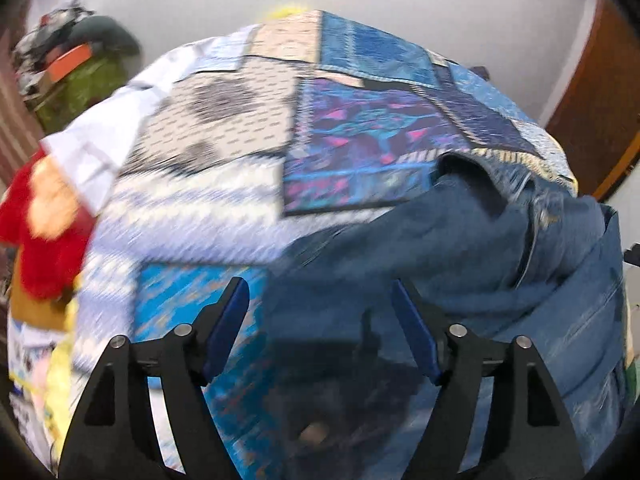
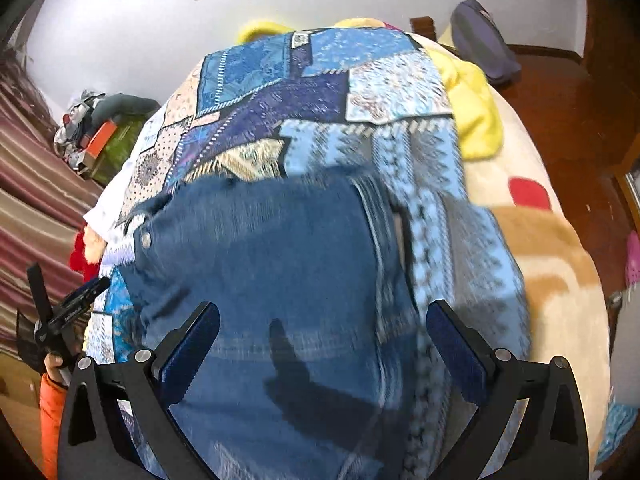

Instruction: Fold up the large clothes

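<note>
on my far left in the right wrist view, striped curtains (image 2: 28, 168) hang down, and past them a pile of clutter with an orange box (image 2: 103, 136) sits against the white wall (image 2: 120, 40). the same pile shows top left in the left wrist view, blurred. just right of it a red and orange plush thing (image 1: 44, 232) lies at the edge of the bed.

my left hand-held gripper (image 1: 320, 328) hovers over the bed with its blue-padded fingers (image 1: 226, 326) spread apart, released, nothing between them. in the right wrist view i catch that same gripper at the left edge, held by a hand with an orange sleeve.

the blue denim garment (image 2: 272, 272) lies in the middle of the bed on top of a blue patchwork quilt (image 2: 320, 92). its metal button (image 2: 145, 239) shows at the left side. in the left wrist view the denim sits bunched toward the right, one edge lifted into a fold.

my right hand-held gripper (image 2: 322, 354) hangs directly above the denim, fingers wide apart, released; its shadow falls on the cloth.

further right a yellow blanket (image 2: 476, 108) lies beside the quilt, then a cream blanket with a red spot (image 2: 528, 194), and a wooden floor (image 2: 560, 92) beyond.
</note>
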Tool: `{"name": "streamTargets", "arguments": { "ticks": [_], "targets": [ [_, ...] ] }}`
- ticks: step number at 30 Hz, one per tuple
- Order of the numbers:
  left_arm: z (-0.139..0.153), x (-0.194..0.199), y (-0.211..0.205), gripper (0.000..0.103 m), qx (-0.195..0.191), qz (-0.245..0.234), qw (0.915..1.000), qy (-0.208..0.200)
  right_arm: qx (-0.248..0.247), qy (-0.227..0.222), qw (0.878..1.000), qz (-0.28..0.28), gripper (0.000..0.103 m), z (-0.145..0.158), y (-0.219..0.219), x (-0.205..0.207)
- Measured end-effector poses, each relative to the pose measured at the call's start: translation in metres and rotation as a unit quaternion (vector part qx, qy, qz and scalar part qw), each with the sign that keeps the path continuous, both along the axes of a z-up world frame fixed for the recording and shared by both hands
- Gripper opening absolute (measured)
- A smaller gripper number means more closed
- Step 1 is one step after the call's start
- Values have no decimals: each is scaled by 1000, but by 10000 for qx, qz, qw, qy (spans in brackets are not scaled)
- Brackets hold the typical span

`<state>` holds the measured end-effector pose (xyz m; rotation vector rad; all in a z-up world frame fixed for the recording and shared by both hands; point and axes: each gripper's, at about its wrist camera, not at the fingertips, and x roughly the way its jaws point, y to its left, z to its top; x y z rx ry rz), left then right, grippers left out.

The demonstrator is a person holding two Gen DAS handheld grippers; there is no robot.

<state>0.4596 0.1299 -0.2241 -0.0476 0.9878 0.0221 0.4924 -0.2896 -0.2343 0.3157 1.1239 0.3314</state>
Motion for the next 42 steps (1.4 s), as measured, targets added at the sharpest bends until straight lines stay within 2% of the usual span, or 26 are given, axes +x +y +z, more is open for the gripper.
{"name": "streamTargets", "arguments": {
  "ticks": [3,5,7,9,10,11,12,13,15,16,18,21,22,24,26,28,31,33,36,42],
  "targets": [
    [-14,29,-23,74,-116,-252,9996,109,-6,45,9999,-119,102,-12,4,23],
    [-21,45,-42,74,-207,-412,9988,153,130,191,9997,-122,97,-25,8,37],
    [-27,57,-56,74,-224,-491,9985,133,298,332,9990,-76,83,-35,14,45],
    [-33,63,-66,74,-158,-530,9984,87,281,262,9992,-116,76,-37,22,48],
    [-36,66,-71,74,-115,-524,9985,58,250,204,9994,-98,64,-36,26,47],
    [-39,67,-75,70,-62,-521,9986,23,182,140,9997,-35,57,-32,33,46],
    [-40,66,-78,60,-67,-548,9985,-11,137,64,9999,28,43,-29,40,44],
    [-39,64,-80,55,-76,-547,9985,-28,62,-37,9999,94,36,-23,48,42],
    [-37,59,-86,35,82,-491,9987,-110,-223,-349,9986,320,29,-11,67,37],
    [-36,58,-88,32,239,-459,9986,-132,-419,-568,9965,444,27,-3,77,34],
    [-36,56,-86,24,647,-329,9972,-197,-761,-918,9911,585,27,7,91,31],
    [-45,60,-72,25,1027,-146,9946,-43,-1251,-1051,9849,572,27,4,95,35],
    [-50,62,-66,27,1069,-86,9942,50,-1487,-1079,9816,523,27,0,94,37],
    [-58,62,-54,45,893,-3,9958,179,-2124,-1102,9701,412,27,-16,89,41],
    [-63,60,-49,50,887,46,9957,261,-2609,-951,9599,376,28,-35,82,46],
    [-64,57,-49,50,916,-6,9953,310,-2510,-912,9627,446,27,-38,71,42],
    [-58,46,-51,50,1042,-134,9941,279,-2572,-879,9610,510,28,-26,68,33],
    [-52,38,-53,50,1143,-173,9930,259,-2676,-1033,9566,510,28,-8,69,23],
    [-30,17,-55,50,1057,-264,9940,64,-2798,-1329,9496,475,28,23,72,5],
    [23,-32,-54,50,1029,-347,9931,-454,-2541,-2012,9433,724,28,92,84,-58]
  ]
}}
